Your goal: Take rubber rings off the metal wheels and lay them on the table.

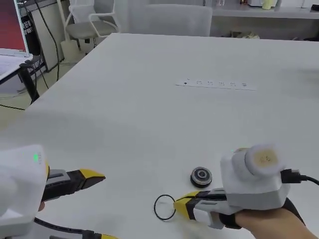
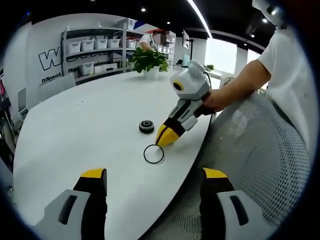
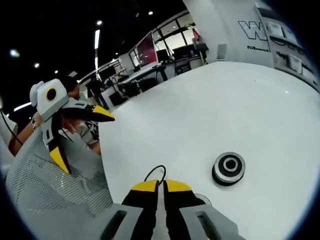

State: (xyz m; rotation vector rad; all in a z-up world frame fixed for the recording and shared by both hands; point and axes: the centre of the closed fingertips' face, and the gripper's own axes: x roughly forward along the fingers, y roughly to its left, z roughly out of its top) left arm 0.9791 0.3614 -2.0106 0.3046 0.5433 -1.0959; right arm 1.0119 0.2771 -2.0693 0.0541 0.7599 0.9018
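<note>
A thin black rubber ring (image 1: pixel 155 207) (image 2: pixel 144 154) lies flat on the white table (image 1: pixel 149 119) near its front edge. My right gripper (image 1: pixel 178 203) (image 3: pixel 160 186) is shut, its yellow tips pinching the ring's near edge (image 3: pixel 150 174). A dark metal wheel (image 1: pixel 201 176) (image 2: pixel 146 126) (image 3: pixel 229 168) sits flat just beyond the ring, apart from it. My left gripper (image 1: pixel 99 206) (image 2: pixel 154 175) is at the lower left, jaws wide open and holding nothing, pointing toward the ring. In the left gripper view the right gripper (image 2: pixel 164 140) reaches in from the right.
A white power strip (image 1: pixel 215 83) lies farther back on the table. Chairs (image 1: pixel 89 22) stand beyond the far edge. A potted plant (image 2: pixel 147 60) stands at the table's end. A mesh chair (image 2: pixel 250 150) is at the table's near edge.
</note>
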